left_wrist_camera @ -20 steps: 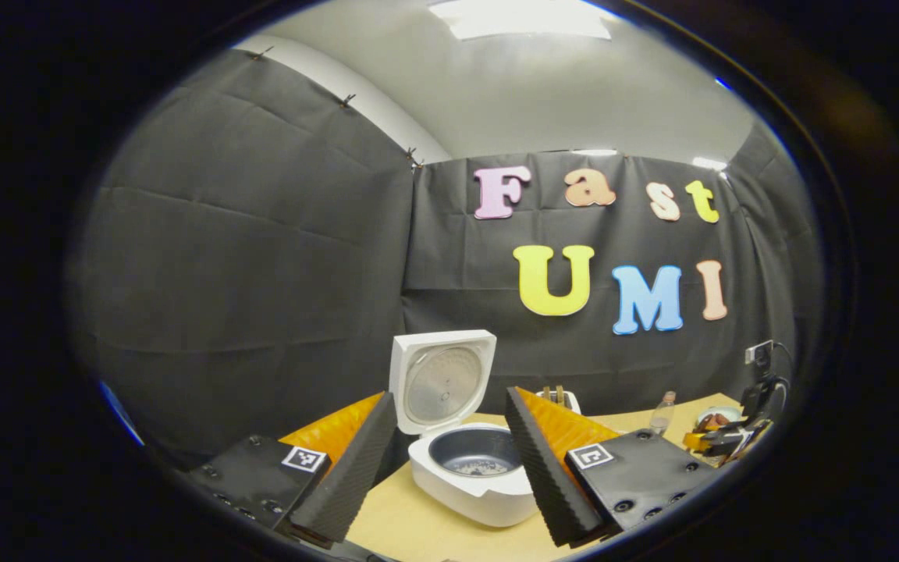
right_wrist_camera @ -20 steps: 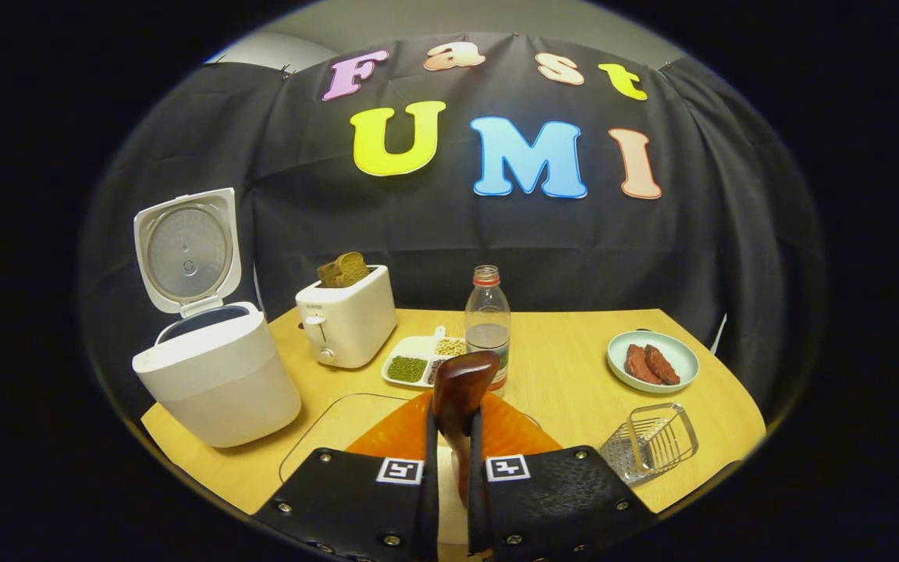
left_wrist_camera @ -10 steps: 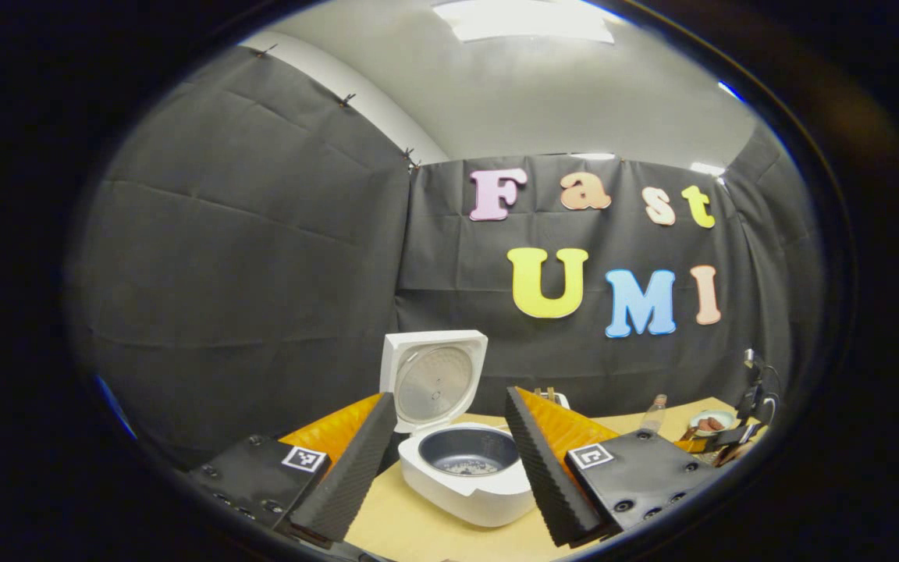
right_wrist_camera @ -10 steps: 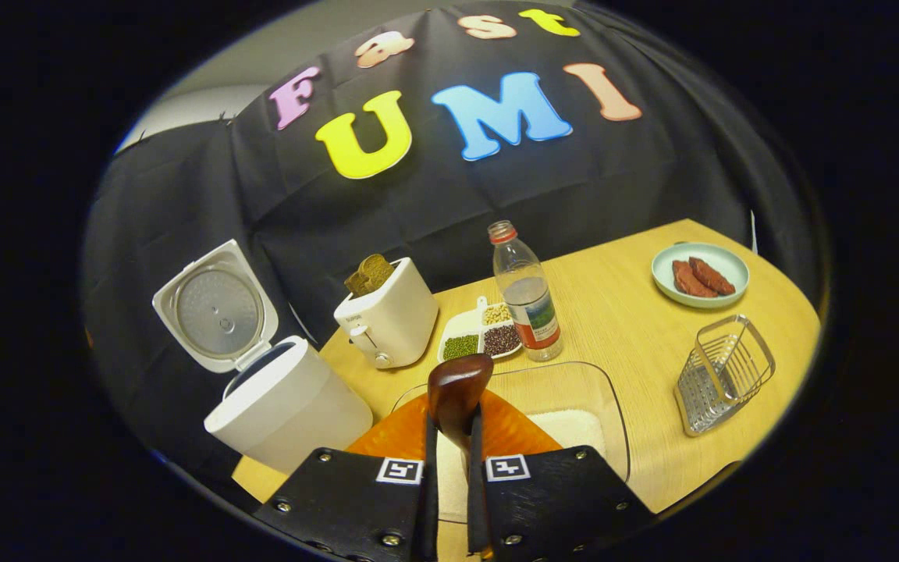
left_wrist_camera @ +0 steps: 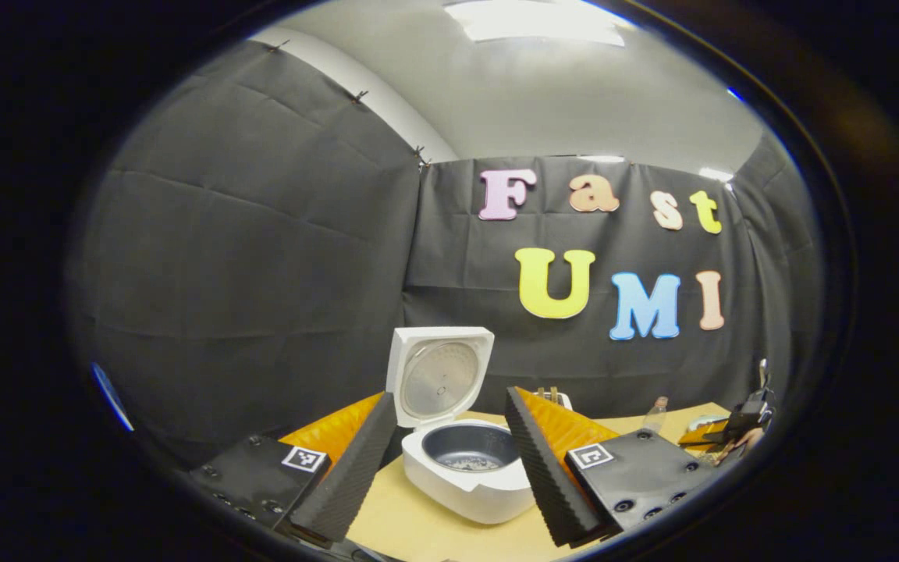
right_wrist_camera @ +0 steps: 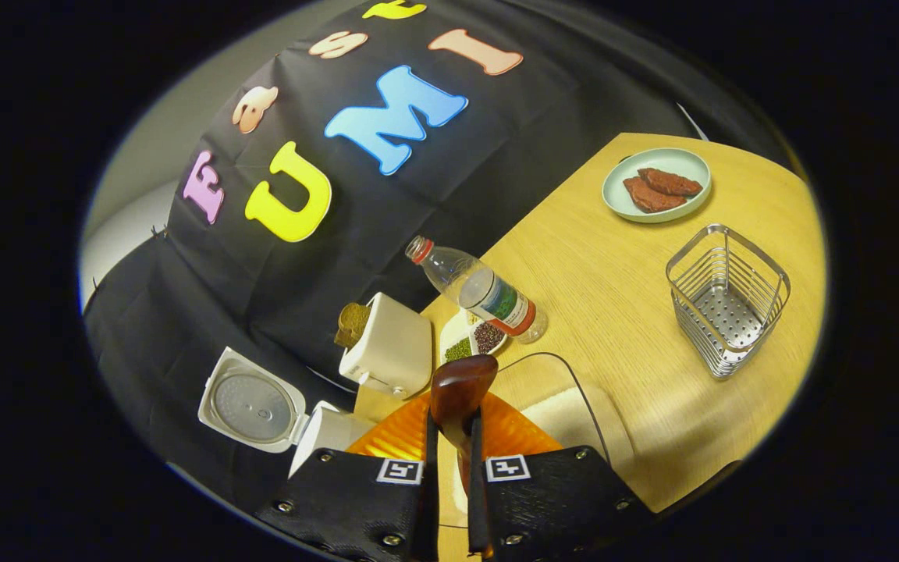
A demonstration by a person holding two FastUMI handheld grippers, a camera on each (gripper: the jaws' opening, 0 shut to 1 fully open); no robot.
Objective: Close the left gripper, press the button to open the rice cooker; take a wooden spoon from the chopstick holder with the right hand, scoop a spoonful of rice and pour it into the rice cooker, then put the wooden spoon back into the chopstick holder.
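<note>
Left gripper view: the left gripper (left_wrist_camera: pixel 449 457) hangs above the near edge of the wooden table (left_wrist_camera: pixel 418 527) with its two fingers spread wide and nothing between them. Framed in that gap stands the white rice cooker (left_wrist_camera: pixel 465 484), its lid (left_wrist_camera: pixel 438 375) swung fully upright at the back and its dark inner pot (left_wrist_camera: pixel 469 446) exposed, with a small patch of pale grains lying on the bottom. At the far right edge of this view the other gripper shows small and blurred. Right gripper view, strongly tilted: the right gripper (right_wrist_camera: pixel 449 445) has its fingers drawn close together, clamped on the handle of the wooden spoon (right_wrist_camera: pixel 459 386), whose dark rounded bowl rises just beyond the fingertips. Directly beneath the spoon lies a clear glass tray (right_wrist_camera: pixel 574 382) holding a layer of white rice (right_wrist_camera: pixel 563 414). The chopstick holder (right_wrist_camera: pixel 726 300), a wire basket, stands apart to the right of the tray. Beyond the tray are a divided dish of beans (right_wrist_camera: pixel 474 343), a plastic bottle (right_wrist_camera: pixel 481 290) and a white toaster (right_wrist_camera: pixel 389 353) with bread in its slot; the open rice cooker appears again at the lower left (right_wrist_camera: pixel 325 433). A pale green plate (right_wrist_camera: pixel 623 207) with two reddish pieces sits at the far side of the table.
</note>
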